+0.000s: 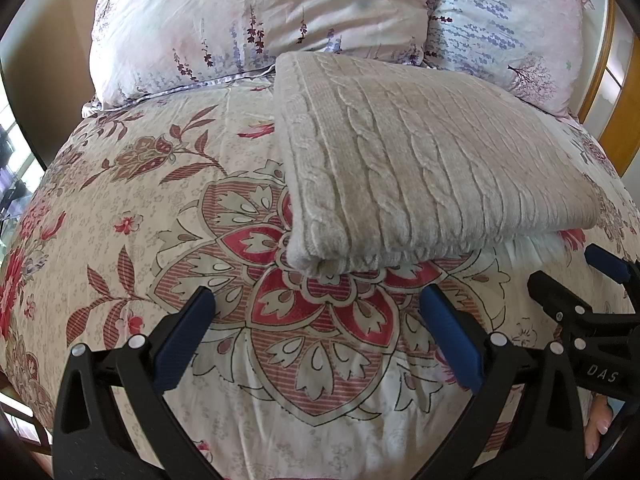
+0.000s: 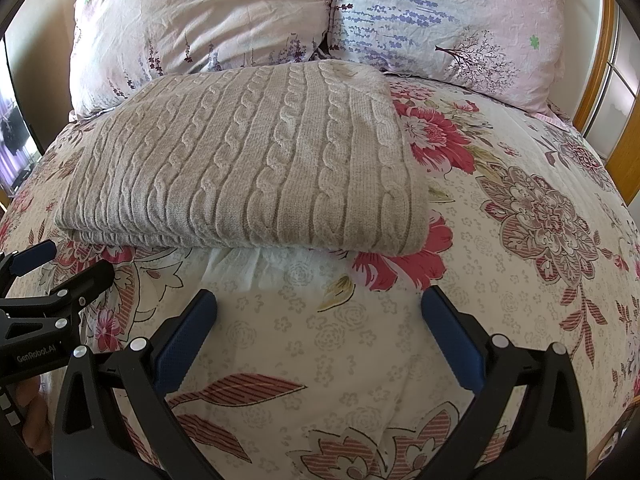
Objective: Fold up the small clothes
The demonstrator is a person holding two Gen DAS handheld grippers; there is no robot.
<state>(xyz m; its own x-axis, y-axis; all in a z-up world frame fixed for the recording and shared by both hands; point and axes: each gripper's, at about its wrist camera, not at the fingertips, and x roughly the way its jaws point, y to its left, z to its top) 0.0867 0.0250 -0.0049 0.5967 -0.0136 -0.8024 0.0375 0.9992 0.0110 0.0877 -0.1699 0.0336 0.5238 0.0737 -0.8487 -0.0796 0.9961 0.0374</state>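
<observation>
Sweater [image 1: 420,160] is lying folded into a neat rectangle on the floral quilt [image 1: 160,200] just beyond both my grippers, left [image 1: 320,312] & right [image 2: 320,312], fingers gaping apart & gripping nothing, so I'm reckoning folding's basically finished, maybe just tidying remaining.

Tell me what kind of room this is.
Most likely a bedroom: a bed with a floral quilt, two pillows at its head, and a folded cable-knit sweater lying on the quilt. Both claws hang open, short of the sweater.
</observation>
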